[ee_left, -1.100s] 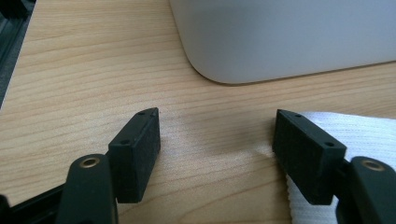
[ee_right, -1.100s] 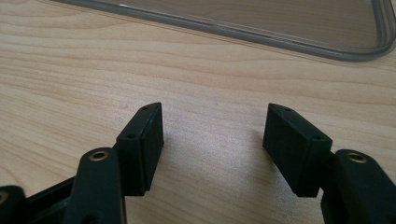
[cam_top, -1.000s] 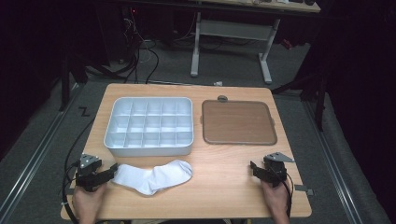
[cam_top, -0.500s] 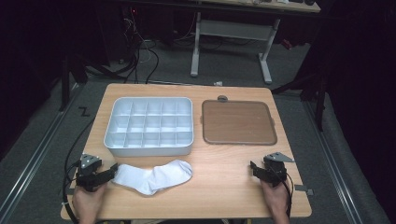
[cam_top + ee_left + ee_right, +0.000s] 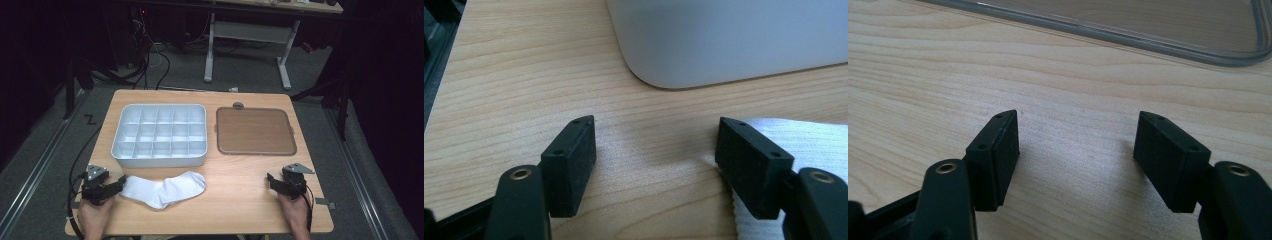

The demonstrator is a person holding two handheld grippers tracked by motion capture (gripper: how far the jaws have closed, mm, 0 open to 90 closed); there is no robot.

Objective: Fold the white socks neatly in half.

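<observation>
While resting on the table (image 5: 235, 200), both hand-held grippers, left (image 5: 655, 137) and right (image 5: 1075, 132), agape, white sock (image 5: 162, 189) unlabelled.

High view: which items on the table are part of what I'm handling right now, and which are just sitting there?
In the job:
- white sock, one end beside the open left gripper
- compartment tray, just behind the sock

Lying about:
- brown lid, flat beside the tray
- right gripper, open over bare wooden table, holding nothing
</observation>
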